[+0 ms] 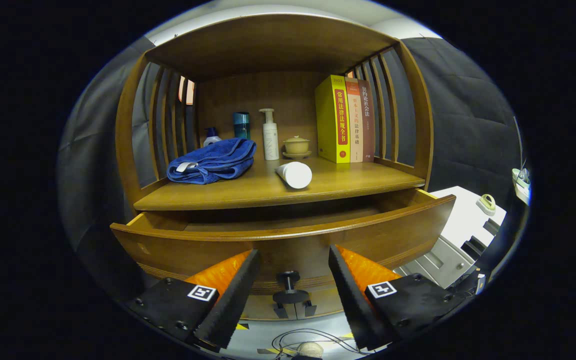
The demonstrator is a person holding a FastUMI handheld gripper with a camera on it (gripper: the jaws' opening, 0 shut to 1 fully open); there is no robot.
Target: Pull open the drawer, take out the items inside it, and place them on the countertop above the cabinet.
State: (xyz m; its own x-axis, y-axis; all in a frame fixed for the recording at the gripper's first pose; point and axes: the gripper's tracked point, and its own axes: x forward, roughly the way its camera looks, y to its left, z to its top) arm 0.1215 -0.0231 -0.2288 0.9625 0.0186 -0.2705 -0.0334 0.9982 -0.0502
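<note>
Drawer (288,235) of the wooden cabinet stands pulled open, its front just ahead of the tongs (294,262), which are spread apart and hold nothing, with the drawer's dark knob (289,285) between them. On the counter (358,182) above the drawer lie a white tube (294,174) and a folded blue towel (213,161), with books (345,120) upright behind.

The gripper (292,280) shows two wedge-shaped fingers (233,295) with ridged, saw-toothed inner faces. Each sits on a blocky black mount (170,305) studded with small round screws, and each mount carries a square white tag (202,293) printed with a black fiducial pattern.
</note>
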